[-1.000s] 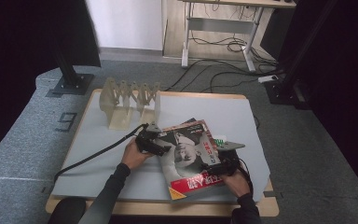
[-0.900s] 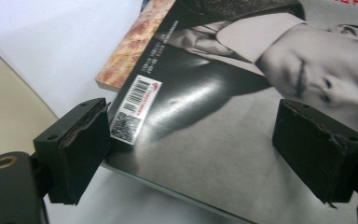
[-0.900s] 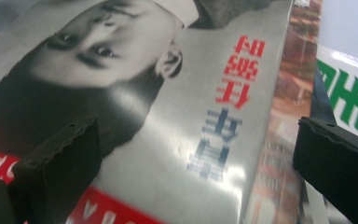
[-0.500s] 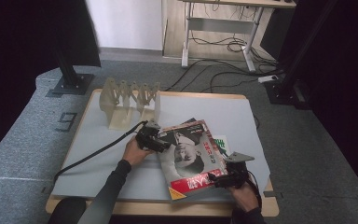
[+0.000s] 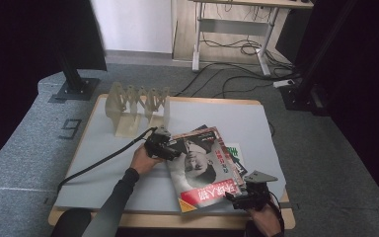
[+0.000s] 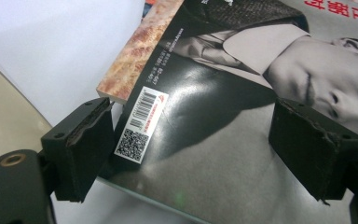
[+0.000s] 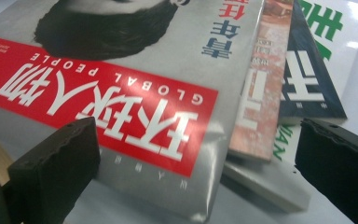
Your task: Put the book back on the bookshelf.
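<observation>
Both my grippers stand released: left gripper (image 5: 164, 147) straddles the top magazine (image 5: 202, 165) corner; right gripper (image 5: 241, 199) should square up, then pinch its edge.

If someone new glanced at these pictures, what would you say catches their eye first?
Most likely the top magazine with its red title band and large black-and-white portrait, lying on a fanned stack of magazines at the near right of the table. Next, the open left claw at its far corner and the open right claw at its near edge. Behind stands a pale zigzag rack.
</observation>
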`<state>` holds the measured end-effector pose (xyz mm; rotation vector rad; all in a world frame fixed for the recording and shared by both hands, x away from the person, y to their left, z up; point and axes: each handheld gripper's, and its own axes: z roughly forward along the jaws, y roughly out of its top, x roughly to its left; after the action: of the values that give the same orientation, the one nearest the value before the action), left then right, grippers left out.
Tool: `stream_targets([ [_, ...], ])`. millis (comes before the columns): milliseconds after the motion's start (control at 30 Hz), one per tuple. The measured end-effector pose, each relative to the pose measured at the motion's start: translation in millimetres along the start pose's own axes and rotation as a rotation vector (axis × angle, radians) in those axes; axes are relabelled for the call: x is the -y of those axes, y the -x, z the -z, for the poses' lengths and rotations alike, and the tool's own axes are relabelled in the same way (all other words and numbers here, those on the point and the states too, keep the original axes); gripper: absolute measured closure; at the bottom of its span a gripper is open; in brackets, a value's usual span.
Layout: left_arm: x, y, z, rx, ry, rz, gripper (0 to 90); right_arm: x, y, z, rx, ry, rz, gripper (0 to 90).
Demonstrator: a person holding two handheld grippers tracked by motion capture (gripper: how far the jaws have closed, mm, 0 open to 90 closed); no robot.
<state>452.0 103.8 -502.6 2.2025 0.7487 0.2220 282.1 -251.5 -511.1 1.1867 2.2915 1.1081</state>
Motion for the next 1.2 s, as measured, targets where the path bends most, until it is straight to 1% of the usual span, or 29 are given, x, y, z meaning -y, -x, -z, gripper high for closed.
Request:
stream_targets([
  [133,-3.2,2.2,-2.7,0.001,-0.003,-0.007,14.1,2.3,-0.6,3.6,0.009,0.0,0.005,0.0],
  [267,-3.0,3.4,-2.0,0.001,-0.008,-0.01,14.7,3.5,-0.6,2.6,0.018,-0.003,0.011,0.0],
  [433,-0.5,6.7,-0.4,0.003,-0.004,-0.015,15.1,5.3,2.4,1.0,0.033,0.011,-0.004,0.0],
  [500,0.0,7.3,-0.3,-0.001,-0.002,-0.009,15.2,5.5,3.1,1.0,0.032,0.013,-0.009,0.0],
  [567,0.0,7.0,-0.4,0.001,-0.002,-0.009,15.1,5.1,1.9,3.0,0.034,0.013,0.004,0.0],
  [667,-0.3,5.8,-1.0,0.001,-0.001,-0.009,14.4,6.1,1.0,5.8,0.032,0.008,0.006,0.0],
  [767,-0.4,4.7,-2.1,0.0,0.003,0.001,13.5,7.9,-0.2,7.6,0.022,0.006,0.003,0.0],
  [1067,0.3,5.6,-0.2,0.015,-0.005,-0.015,14.8,9.7,-2.0,5.5,0.034,-0.009,0.024,0.0],
  [1200,1.6,7.0,0.8,0.02,-0.006,-0.015,15.2,10.5,-0.9,4.8,0.03,-0.006,0.02,0.0],
])
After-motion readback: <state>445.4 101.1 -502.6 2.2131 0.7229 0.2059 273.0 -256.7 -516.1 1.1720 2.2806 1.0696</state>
